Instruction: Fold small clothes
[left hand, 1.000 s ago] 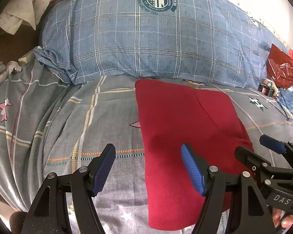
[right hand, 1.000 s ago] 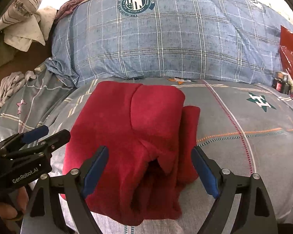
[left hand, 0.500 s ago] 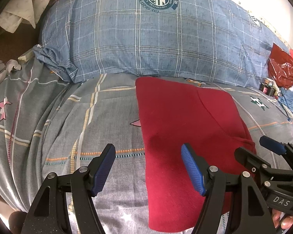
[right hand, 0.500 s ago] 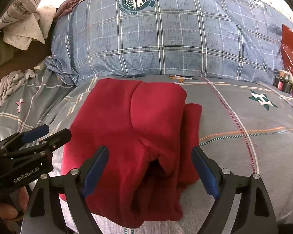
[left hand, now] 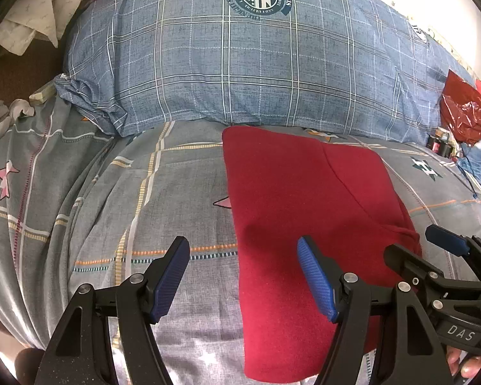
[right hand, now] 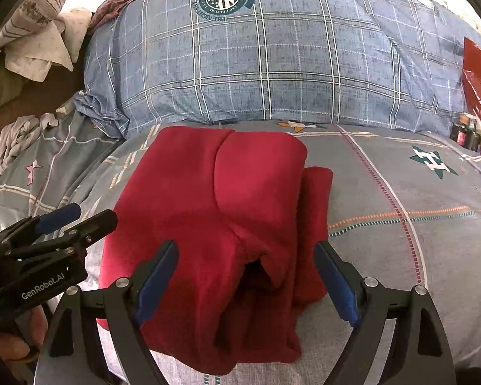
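A red garment (left hand: pixel 304 218) (right hand: pixel 215 218) lies partly folded on the grey patterned bedsheet (left hand: pixel 112 224), with one flap laid over its middle. My left gripper (left hand: pixel 243 276) hovers open over the garment's left edge, nothing between its blue pads. Over the garment's near end my right gripper (right hand: pixel 247 276) also stands open and holds nothing. Each gripper shows at the side of the other's view: the right one (left hand: pixel 433 256), the left one (right hand: pixel 77 221).
A big blue plaid pillow (left hand: pixel 240 64) (right hand: pixel 272 54) lies behind the garment. Crumpled cloths (right hand: pixel 38 38) pile at the back left. A red plastic bag (left hand: pixel 465 112) and small bottles (right hand: pixel 465 131) sit at the right. Bare sheet (right hand: pixel 400 208) stretches right of the garment.
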